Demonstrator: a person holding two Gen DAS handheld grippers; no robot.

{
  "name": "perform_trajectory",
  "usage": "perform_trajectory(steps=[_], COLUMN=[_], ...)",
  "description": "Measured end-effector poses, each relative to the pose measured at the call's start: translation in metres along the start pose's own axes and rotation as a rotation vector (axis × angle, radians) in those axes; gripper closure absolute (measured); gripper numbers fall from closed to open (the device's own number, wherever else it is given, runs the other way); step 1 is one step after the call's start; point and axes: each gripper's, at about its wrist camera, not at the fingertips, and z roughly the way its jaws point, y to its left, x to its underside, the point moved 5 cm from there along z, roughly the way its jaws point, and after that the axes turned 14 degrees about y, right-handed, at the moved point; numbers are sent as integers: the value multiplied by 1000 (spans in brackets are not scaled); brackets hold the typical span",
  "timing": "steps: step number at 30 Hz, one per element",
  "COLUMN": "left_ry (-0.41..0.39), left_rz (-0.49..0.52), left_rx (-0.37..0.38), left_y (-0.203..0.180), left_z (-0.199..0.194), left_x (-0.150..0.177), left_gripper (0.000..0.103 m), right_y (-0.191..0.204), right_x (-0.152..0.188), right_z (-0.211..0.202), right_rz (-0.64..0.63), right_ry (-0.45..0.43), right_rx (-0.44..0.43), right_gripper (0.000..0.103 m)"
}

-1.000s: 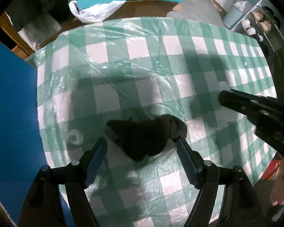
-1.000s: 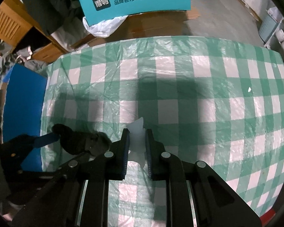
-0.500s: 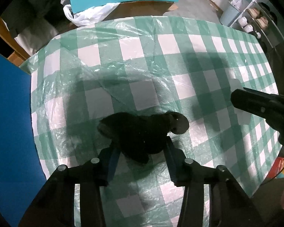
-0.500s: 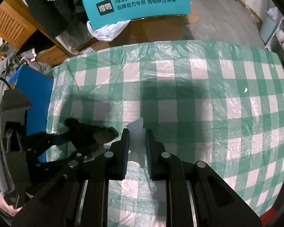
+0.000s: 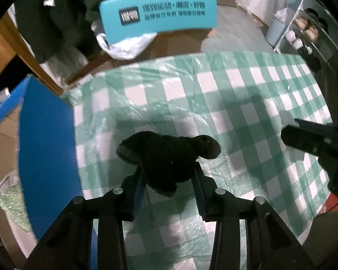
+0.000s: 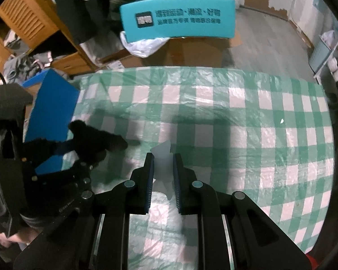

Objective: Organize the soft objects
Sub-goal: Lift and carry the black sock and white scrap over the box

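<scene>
A black fuzzy soft thing point(image 5: 166, 155) hangs between the fingers of my left gripper point(image 5: 168, 170), just above the green checked tablecloth point(image 5: 236, 103). The jaws are still closing and their pads press on its sides. In the right wrist view the same black thing point(image 6: 97, 139) sticks out of that gripper at the left. My right gripper point(image 6: 163, 158) is shut on a small white soft piece point(image 6: 161, 151), also held above the cloth. Its dark fingers point(image 5: 313, 141) reach in from the right of the left wrist view.
A blue box point(image 5: 47, 135) stands against the table's left edge. Behind the table is a teal chair back point(image 5: 157, 13) with a white plastic bag point(image 5: 124, 47) under it. Dark clothes and wooden furniture point(image 6: 29, 15) are at the far left, a shoe shelf point(image 5: 304, 33) at the far right.
My left gripper's jaws closed around the black thing and lifted it off the cloth. Both grippers rose and tipped up, bringing more of the room into view. The right grip is unchanged.
</scene>
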Motion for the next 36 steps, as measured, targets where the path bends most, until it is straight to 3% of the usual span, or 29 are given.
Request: perform_trajectory(steps=[20, 36], left_ry=[-134, -222], left_rz=[-40, -86], left_rx=[-40, -77], left_y=[30, 67], left_z=[-82, -121], left_x=[31, 54], left_gripper=[63, 63], right_y=[43, 86], right_x=[5, -3], right_z=[-60, -73], right_rz=[-116, -192], right_ry=[-109, -133], right_rx=[-47, -94], right_gripper=[88, 88])
